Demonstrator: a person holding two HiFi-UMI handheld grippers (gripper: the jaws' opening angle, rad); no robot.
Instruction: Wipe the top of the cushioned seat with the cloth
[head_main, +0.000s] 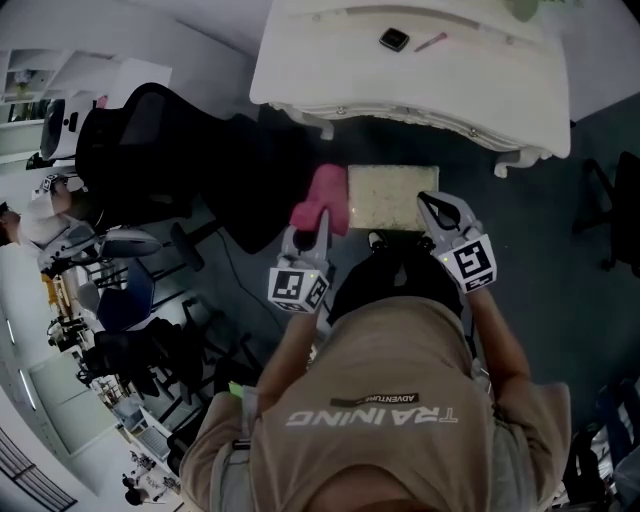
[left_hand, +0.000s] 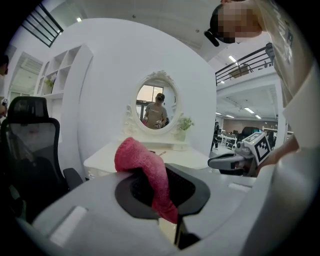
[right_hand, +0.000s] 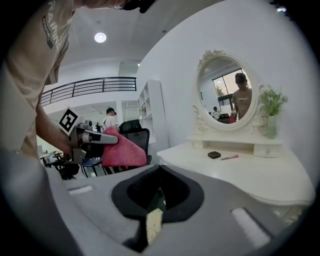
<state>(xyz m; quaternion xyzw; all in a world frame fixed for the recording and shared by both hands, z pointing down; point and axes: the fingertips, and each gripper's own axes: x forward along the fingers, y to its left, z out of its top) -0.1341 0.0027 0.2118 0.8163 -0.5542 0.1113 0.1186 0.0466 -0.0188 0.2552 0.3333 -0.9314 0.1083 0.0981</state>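
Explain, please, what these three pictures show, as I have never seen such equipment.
No robot: a person holds a hand-held gripper in each hand. The head view comes from a camera on the person's head, looking down; the two gripper views come from cameras riding on each gripper, looking along its jaws. The left hand-held gripper is clamped on a pink cloth, beside a cream cushioned seat. The right hand-held gripper is shut, empty. Beyond stands a white dressing table with a small black object and a pink stick.

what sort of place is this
Probably an open office or lab with a mock bedroom corner: a white dressing table with an ornate oval mirror, beside a black mesh office chair.
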